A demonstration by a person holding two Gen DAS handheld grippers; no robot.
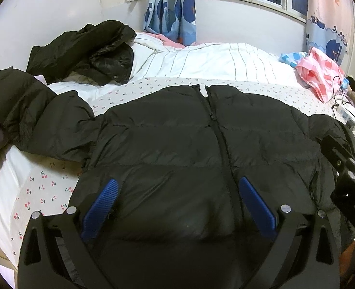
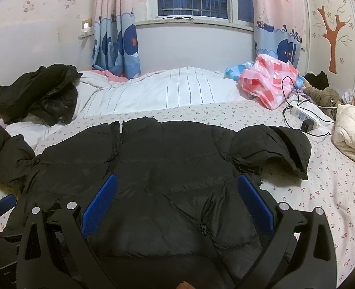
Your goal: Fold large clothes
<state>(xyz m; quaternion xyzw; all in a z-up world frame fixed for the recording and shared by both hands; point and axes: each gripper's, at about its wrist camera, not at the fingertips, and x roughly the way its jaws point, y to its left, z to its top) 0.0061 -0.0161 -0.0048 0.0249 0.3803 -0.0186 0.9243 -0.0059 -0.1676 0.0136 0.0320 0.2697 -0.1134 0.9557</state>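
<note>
- The black puffer jacket (image 1: 177, 139) lies flat and front-up across the near part of the bed (image 1: 44, 187), its zip closed most of the way and the two edges parting a little at the far end
- Its quilted panels run in wide bands from side to side, and the shiny cloth is lightly creased
- The left sleeve (image 1: 32, 120) stretches out to the left and bunches toward the bed's edge; the right sleeve (image 2: 281, 149) is bent back on itself, cuff down on the sheet
- The left gripper (image 1: 177, 207) hangs over the jacket's near part, its blue fingers (image 1: 100, 212) wide apart and holding nothing
- The right gripper (image 2: 177, 202) hangs over the jacket nearer its right side, fingers (image 2: 254, 204) likewise wide apart and holding nothing
- A second dark jacket (image 1: 85, 53) lies crumpled at the far left on the striped white quilt (image 1: 213, 62)
- A pink checked bag (image 2: 266, 84) sits at the far right below the curtains (image 2: 114, 45)
- Only the right wrist view shows the whole folded right sleeve, a white power strip (image 2: 303, 115) with a black plug and cable on the sheet, a cream padded garment (image 2: 351, 130) at the right edge and a tree sticker (image 2: 331, 38) on the wall
- Only the left wrist view shows the left sleeve at full length and the other gripper's black body at its right edge
</note>
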